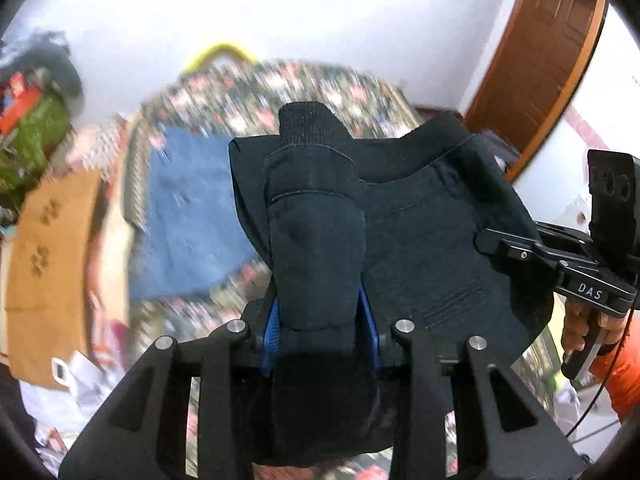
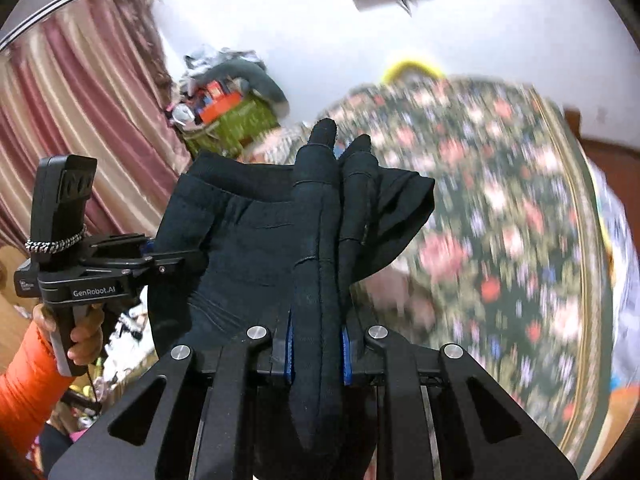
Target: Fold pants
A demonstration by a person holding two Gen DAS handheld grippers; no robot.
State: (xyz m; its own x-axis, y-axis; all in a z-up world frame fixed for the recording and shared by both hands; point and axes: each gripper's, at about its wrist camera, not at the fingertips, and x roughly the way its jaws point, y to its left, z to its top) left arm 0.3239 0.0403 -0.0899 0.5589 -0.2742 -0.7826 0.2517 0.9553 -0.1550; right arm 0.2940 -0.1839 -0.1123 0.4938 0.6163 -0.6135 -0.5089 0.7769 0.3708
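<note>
Dark navy pants (image 1: pixel 420 236) hang in the air above the flowered bed, stretched between both grippers. My left gripper (image 1: pixel 318 332) is shut on a bunched fold of the pants, which covers its blue pads. My right gripper (image 2: pixel 318 352) is shut on another thick fold of the pants (image 2: pixel 240 240). In the left wrist view the right gripper (image 1: pixel 492 240) grips the cloth at the right. In the right wrist view the left gripper (image 2: pixel 188 258) grips it at the left.
A flowered bedspread (image 2: pixel 500 208) covers the bed below. Folded blue jeans (image 1: pixel 188 216) lie on it. A tan cloth with paw prints (image 1: pixel 48 264) lies at the left. A heap of clothes and bags (image 2: pixel 228 108) stands by the wall, pink curtains (image 2: pixel 72 112) beside it. A brown door (image 1: pixel 536 64) is at the right.
</note>
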